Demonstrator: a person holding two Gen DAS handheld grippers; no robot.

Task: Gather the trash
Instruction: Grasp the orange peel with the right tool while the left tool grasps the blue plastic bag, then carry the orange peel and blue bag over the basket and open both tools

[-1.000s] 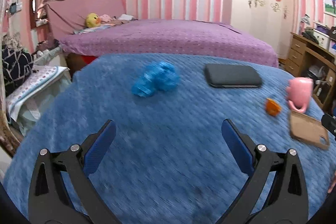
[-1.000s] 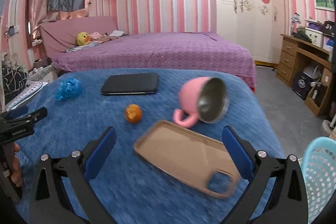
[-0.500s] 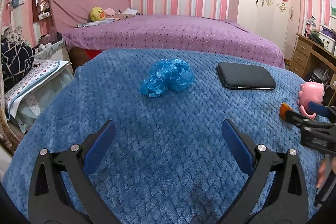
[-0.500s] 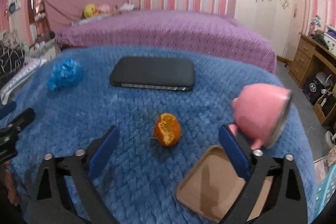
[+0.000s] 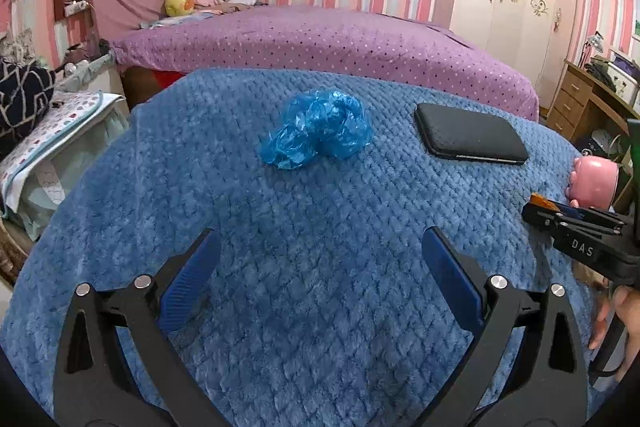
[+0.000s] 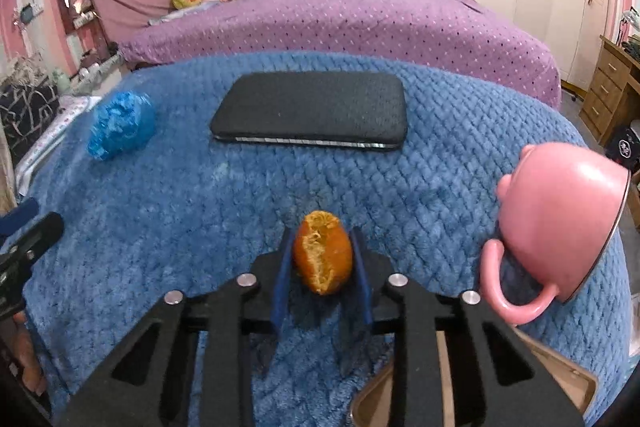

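Pink-striped walls and a purple bed stand behind a table draped in a thick, quilted blue blanket [image 6: 180, 211]. On it the right gripper [image 6: 322, 259] has its blue pads pressed on either side of a piece of orange peel [image 6: 322, 257], a curled, torn scrap that looks light, soft and easily crushed, so a gentle hold across its middle should do. Beside it lies a tipped pink mug [image 6: 560, 227], smooth and glossy, and beyond it a flat black phone [image 6: 312, 113]. The left gripper [image 5: 320, 287] hovers with its jaws wide apart, facing a crumpled blue plastic bag [image 5: 316, 133], which looks thin, crinkly and almost weightless; any raised fold would serve as a hold.
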